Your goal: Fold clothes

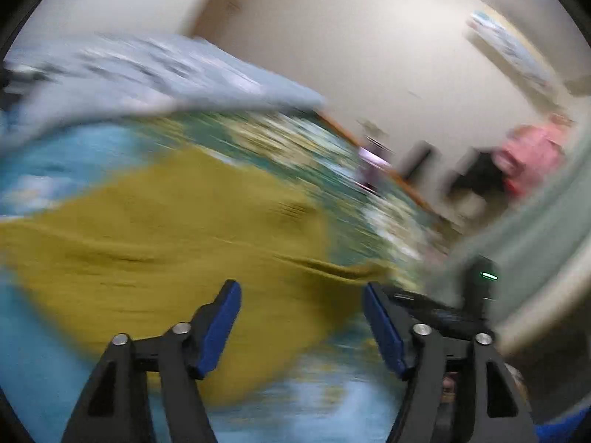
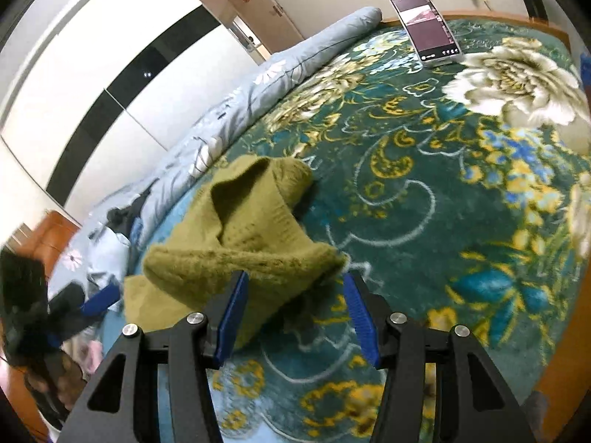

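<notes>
An olive-green knitted garment (image 2: pixel 243 243) lies crumpled on a dark green floral blanket (image 2: pixel 461 184), one part folded over into a loose hump. My right gripper (image 2: pixel 295 291) is open, its blue pads on either side of the garment's near edge, with nothing clamped. The left wrist view is heavily motion-blurred: the same olive garment (image 1: pixel 177 240) spreads below my left gripper (image 1: pixel 301 295), which is open and holds nothing. The left gripper (image 2: pixel 92 304) also shows blurred at the lower left of the right wrist view, beside the garment.
A rolled pale blue floral quilt (image 2: pixel 288 70) runs along the blanket's far left side. A phone (image 2: pixel 424 26) with a lit screen stands propped at the far edge. A white and black wardrobe (image 2: pixel 92 85) stands behind. Other clothes (image 2: pixel 107 247) lie at the left.
</notes>
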`<state>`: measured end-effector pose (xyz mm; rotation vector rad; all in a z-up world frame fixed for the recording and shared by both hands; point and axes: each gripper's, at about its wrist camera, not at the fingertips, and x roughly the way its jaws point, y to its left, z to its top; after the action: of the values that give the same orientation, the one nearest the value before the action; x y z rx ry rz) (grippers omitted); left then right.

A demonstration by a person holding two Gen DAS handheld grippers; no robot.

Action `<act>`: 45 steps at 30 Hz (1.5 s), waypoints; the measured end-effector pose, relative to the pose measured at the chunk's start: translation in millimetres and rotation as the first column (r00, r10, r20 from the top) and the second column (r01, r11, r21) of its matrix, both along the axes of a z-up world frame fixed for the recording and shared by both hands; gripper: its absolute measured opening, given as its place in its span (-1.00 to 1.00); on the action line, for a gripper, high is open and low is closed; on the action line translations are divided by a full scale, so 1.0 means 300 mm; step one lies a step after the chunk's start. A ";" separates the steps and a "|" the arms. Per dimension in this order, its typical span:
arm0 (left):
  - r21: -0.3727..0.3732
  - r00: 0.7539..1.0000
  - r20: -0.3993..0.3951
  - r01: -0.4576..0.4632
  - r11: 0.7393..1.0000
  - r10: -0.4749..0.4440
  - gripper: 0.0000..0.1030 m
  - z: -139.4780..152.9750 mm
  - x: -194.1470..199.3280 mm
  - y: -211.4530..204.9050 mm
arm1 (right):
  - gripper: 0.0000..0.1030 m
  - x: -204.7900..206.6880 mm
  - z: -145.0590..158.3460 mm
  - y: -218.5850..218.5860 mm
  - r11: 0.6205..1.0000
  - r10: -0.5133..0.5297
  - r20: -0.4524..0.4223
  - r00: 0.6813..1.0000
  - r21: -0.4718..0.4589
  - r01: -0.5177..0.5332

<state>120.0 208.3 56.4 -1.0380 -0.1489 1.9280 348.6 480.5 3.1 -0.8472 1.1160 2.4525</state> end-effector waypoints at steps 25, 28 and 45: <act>0.043 0.806 0.370 -0.512 0.858 0.463 -0.17 -0.333 -0.462 -0.288 | -0.11 -0.088 -0.115 0.103 0.914 -0.078 -0.112 0.991 -0.406 0.026; 0.056 0.809 0.348 -0.522 0.851 0.473 -0.46 -0.287 -0.457 -0.281 | -0.52 -0.116 -0.092 0.108 0.924 -0.062 -0.107 0.992 -0.383 0.016; 0.272 0.864 0.086 -0.500 0.822 0.497 -0.62 0.274 -0.333 -0.268 | -0.62 -0.330 0.491 0.204 0.964 0.198 -0.343 0.918 -0.102 -0.246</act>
<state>20.1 128.1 138.5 -0.8660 -0.7543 2.2772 249.6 541.6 150.5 -0.6451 1.3935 2.8085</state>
